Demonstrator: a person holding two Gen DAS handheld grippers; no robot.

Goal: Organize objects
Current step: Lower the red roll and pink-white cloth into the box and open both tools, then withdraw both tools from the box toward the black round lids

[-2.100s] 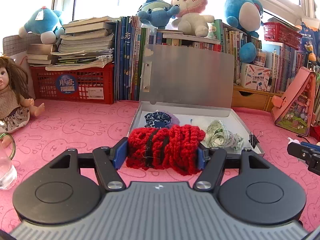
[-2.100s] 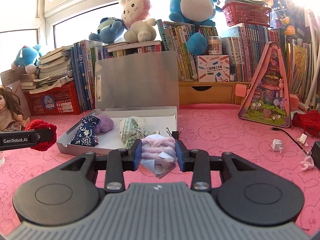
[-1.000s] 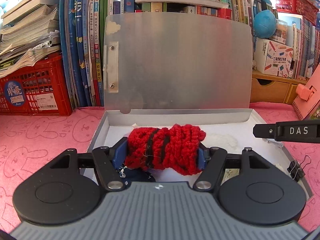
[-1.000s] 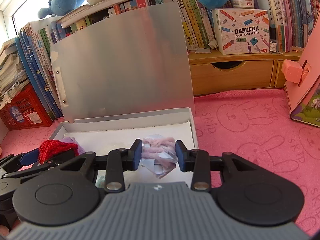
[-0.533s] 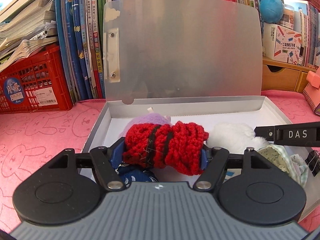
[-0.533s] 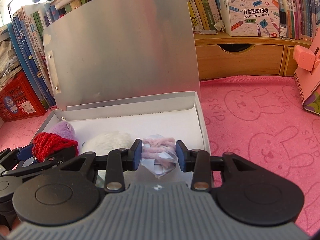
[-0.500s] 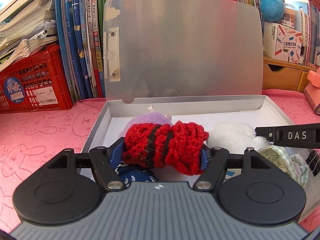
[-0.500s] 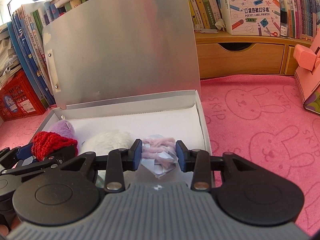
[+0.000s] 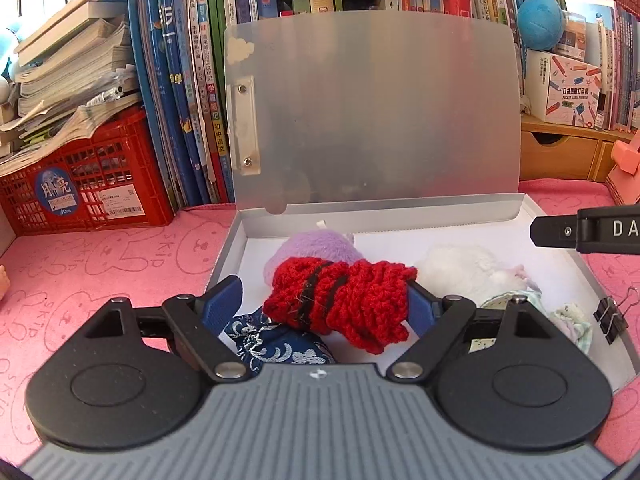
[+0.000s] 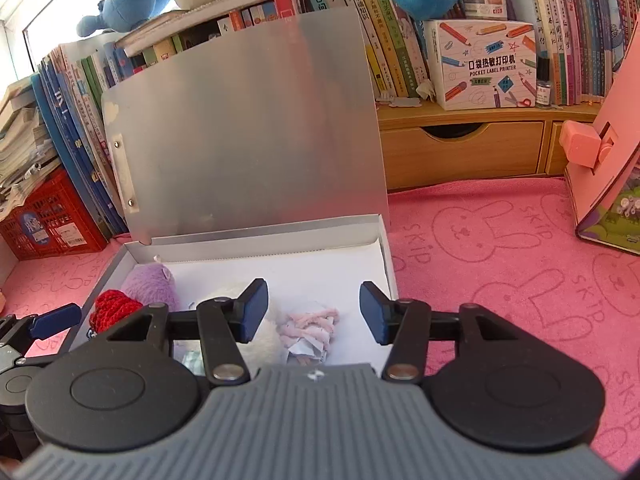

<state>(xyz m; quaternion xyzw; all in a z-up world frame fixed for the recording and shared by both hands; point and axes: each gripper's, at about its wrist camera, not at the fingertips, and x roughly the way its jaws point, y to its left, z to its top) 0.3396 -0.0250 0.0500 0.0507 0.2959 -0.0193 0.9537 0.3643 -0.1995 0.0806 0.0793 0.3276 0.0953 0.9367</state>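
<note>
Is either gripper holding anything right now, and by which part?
No: both the left gripper and the right gripper are open; the red knit and pink bundle lie released in the box.

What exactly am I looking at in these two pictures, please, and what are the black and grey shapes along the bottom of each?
Those shapes are hand-held tools, not a robot: a person carries one two-fingered claw in each hand, and a wide-angle camera on each looks forward along its fingers. One picture comes from the left claw, the other from the right claw.

Both look at an open grey box on a pink bunny-print cloth, its lid standing up, with books and a red crate behind.

The left claw's fingers are spread, and the red knitted bundle sits between them over a blue patterned pouch; whether it is still gripped I cannot tell. The right claw is open, with a pink knitted piece lying in the box below it. A purple plush and something white and fluffy are also inside.
</note>
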